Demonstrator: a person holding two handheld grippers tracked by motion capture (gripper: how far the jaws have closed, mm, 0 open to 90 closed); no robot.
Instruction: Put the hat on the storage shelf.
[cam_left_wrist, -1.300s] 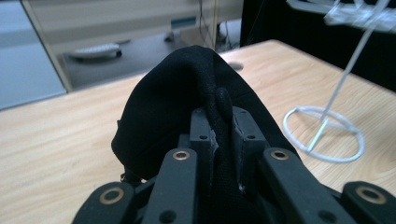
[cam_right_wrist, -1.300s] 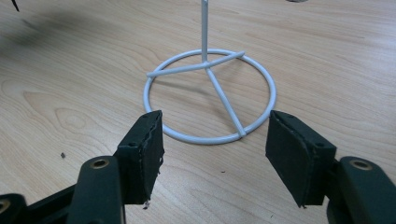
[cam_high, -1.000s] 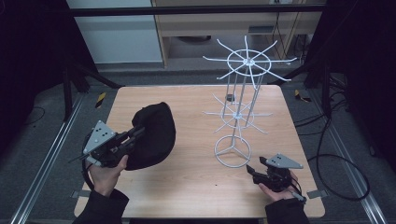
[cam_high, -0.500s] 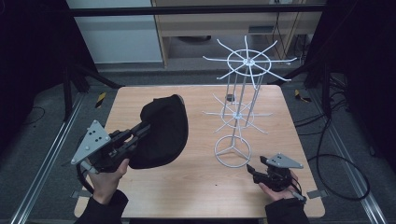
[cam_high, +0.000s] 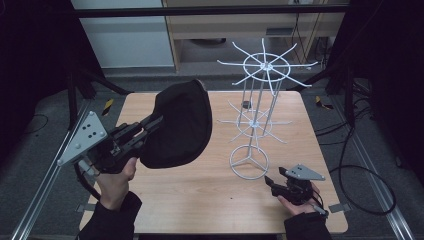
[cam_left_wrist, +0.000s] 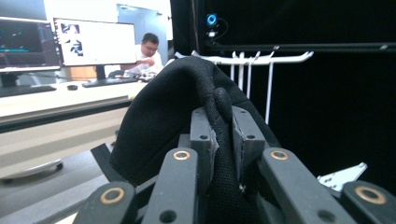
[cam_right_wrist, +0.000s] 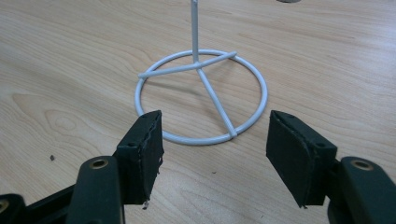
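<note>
the left gripper (cam_high: 150, 127) pinches a black cap (cam_high: 180, 125) by its edge; soft, light cloth, probably floppy. the right gripper (cam_right_wrist: 215, 154) rests wide open, empty, near the wire rack (cam_high: 255, 115).

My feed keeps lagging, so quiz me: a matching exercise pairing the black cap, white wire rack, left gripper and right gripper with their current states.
1. black fabric cap
2. white wire rack
3. left gripper
4. right gripper

A. open, low over the wooden table, facing the ring base
B. standing upright on the table
C. lifted off the table
D. clamped on fabric

Pairs: 1-C, 2-B, 3-D, 4-A
</note>
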